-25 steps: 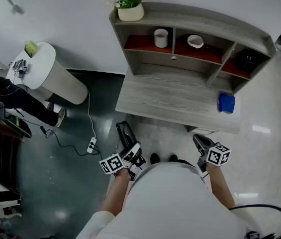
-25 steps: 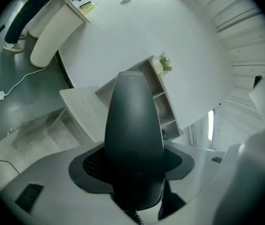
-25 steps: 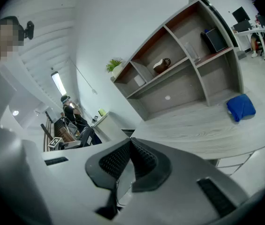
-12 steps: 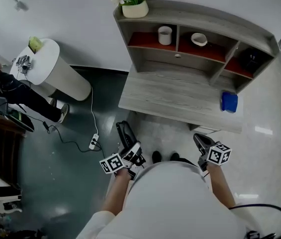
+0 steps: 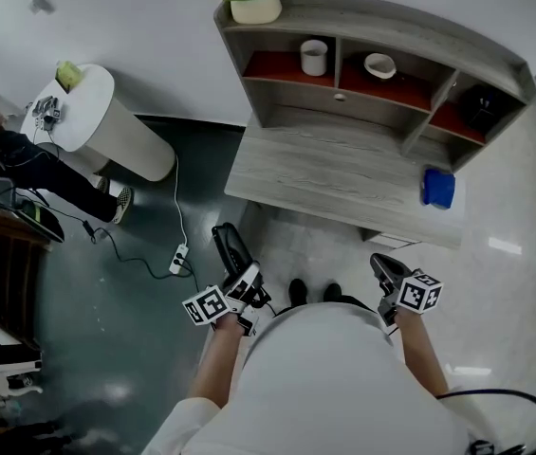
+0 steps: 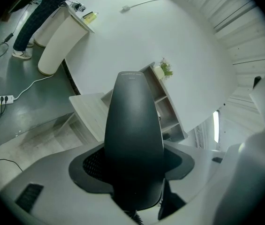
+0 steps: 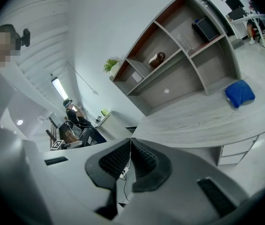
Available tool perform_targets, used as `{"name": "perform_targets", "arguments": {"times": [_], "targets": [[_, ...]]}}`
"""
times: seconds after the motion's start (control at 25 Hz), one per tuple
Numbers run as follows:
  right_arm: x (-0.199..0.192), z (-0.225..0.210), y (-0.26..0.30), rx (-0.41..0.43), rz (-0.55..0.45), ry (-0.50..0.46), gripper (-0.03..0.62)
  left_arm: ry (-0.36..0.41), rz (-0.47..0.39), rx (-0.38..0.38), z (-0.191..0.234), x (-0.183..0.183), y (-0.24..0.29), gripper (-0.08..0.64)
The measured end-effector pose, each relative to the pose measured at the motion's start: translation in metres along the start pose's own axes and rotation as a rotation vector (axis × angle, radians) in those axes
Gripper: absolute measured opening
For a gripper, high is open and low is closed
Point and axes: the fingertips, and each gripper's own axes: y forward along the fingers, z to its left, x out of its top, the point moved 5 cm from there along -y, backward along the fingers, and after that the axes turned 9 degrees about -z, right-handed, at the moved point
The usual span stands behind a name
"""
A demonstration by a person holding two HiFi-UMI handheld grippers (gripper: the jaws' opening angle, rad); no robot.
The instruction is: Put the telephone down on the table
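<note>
The telephone (image 5: 230,246) is a black handset, and my left gripper (image 5: 245,282) is shut on its lower end. In the left gripper view the telephone (image 6: 133,139) stands up between the dark pads and hides the gap; its tip points at the grey wooden table (image 6: 87,114). The handset hangs over the floor, short of the table's (image 5: 334,183) front left corner. My right gripper (image 5: 386,271) hovers near the person's body, below the table's front edge. Its pads meet with nothing between them in the right gripper (image 7: 129,158) view.
A blue cloth (image 5: 436,188) lies on the table's right end. The shelf unit behind holds a white cup (image 5: 314,57), a bowl (image 5: 378,64) and a potted plant (image 5: 255,6) on top. A white round stand (image 5: 97,121), a floor power strip (image 5: 180,259) and a seated person (image 5: 2,159) are at left.
My left gripper has shifted a little to the left and up with the telephone in it. The right gripper has held its place.
</note>
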Motion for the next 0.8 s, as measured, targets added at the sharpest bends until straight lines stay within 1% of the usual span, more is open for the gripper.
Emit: {"name": "perform_targets", "arguments": {"times": [0.2,0.4,0.68,0.8], "targets": [[-0.002,-0.008,-0.005,0.039,0.017,0.021,0.018,-0.021,-0.041,0.009,-0.006,-0.002,-0.004,0.298],[-0.003,-0.017,-0.012,0.073,0.047,0.017,0.018,-0.01,-0.066,0.023,-0.014,-0.007,-0.006,0.298],[-0.003,-0.033,-0.023,0.078,0.053,0.012,0.018,-0.013,-0.074,0.004,-0.021,-0.017,-0.005,0.298],[0.001,-0.037,-0.027,0.067,0.044,0.017,0.018,-0.011,-0.069,0.019,-0.021,-0.02,-0.002,0.298]]}}
